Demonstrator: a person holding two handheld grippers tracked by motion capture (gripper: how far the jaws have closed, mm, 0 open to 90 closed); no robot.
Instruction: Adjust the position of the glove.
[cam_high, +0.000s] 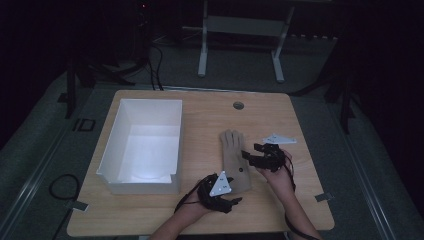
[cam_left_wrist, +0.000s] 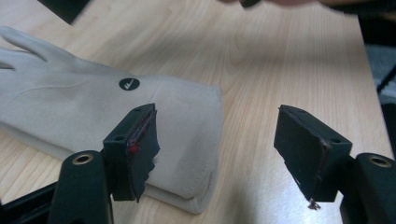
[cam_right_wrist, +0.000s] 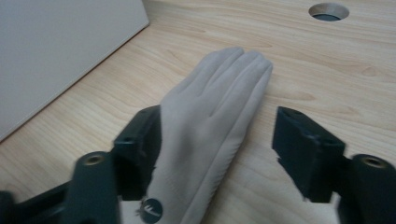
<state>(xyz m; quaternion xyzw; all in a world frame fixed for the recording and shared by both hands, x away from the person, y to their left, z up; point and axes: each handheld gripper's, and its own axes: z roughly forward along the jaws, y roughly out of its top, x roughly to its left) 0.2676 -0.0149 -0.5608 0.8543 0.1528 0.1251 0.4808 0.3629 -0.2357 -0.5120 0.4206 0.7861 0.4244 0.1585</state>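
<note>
A beige glove (cam_high: 234, 152) lies flat on the wooden table (cam_high: 200, 115), fingers pointing away from the person, a small round dark logo near its cuff. My left gripper (cam_high: 234, 200) is at the cuff end, open. In the left gripper view the glove (cam_left_wrist: 93, 112) has its cuff corner between the jaws of the left gripper (cam_left_wrist: 217, 126); one jaw stands over the fabric, the other over bare wood. My right gripper (cam_high: 252, 155) is at the glove's right side, open. In the right gripper view the glove (cam_right_wrist: 215, 107) runs up between the spread jaws of the right gripper (cam_right_wrist: 218, 123).
A white open box (cam_high: 145, 145) stands on the left half of the table, its wall (cam_right_wrist: 60, 51) close beside the glove. A round cable hole (cam_high: 238, 105) sits near the far edge. Bare wood lies right of the glove. The room around is dark.
</note>
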